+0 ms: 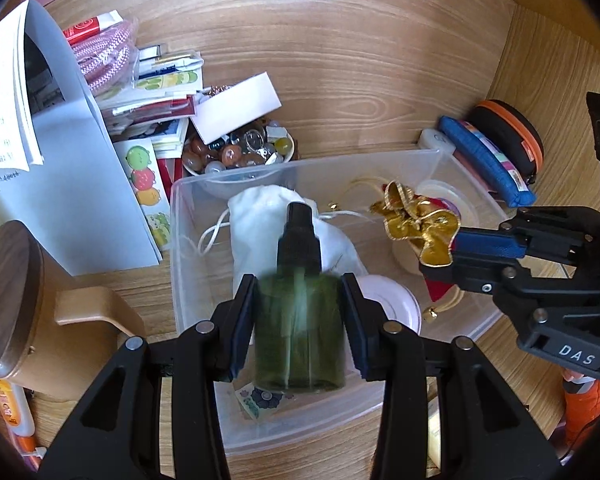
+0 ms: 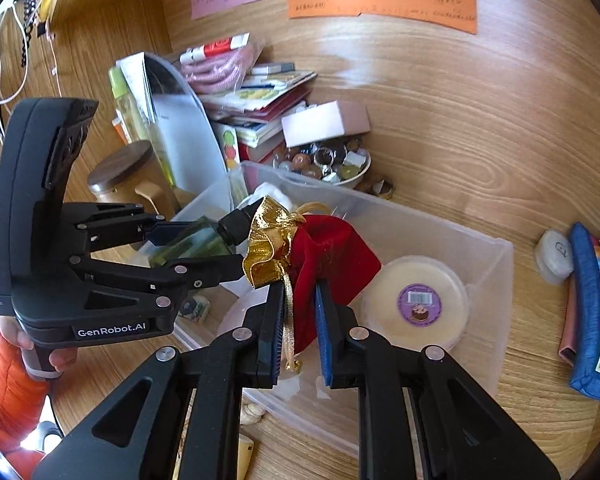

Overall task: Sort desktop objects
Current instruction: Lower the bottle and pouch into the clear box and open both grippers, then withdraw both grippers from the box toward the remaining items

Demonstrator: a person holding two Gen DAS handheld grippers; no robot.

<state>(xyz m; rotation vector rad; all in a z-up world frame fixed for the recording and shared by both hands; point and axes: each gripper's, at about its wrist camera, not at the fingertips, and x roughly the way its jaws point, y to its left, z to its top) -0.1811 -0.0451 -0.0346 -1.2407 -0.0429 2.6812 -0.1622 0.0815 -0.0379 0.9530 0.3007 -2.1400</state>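
Observation:
My left gripper (image 1: 299, 304) is shut on a green spray bottle (image 1: 300, 332) with a black pump top and holds it over the clear plastic bin (image 1: 180, 208). My right gripper (image 2: 300, 320) is shut on a red velvet pouch (image 2: 332, 256) with a gold ruffled top, also over the bin; the pouch shows in the left wrist view (image 1: 420, 228). In the bin lie a white drawstring bag (image 1: 260, 216), a round lidded tub (image 2: 416, 304) and a small patterned sticker (image 1: 260, 398). The left gripper (image 2: 236, 246) and bottle (image 2: 196, 242) show in the right wrist view.
A bowl of glass beads (image 1: 240, 152) stands behind the bin. A pile of booklets, stickers and pink cord (image 1: 112, 52) lies at the back left. A wooden-lidded cup (image 1: 16, 300) is on the left. A blue pencil case (image 2: 592, 312) and a white round case (image 2: 554, 256) lie on the right.

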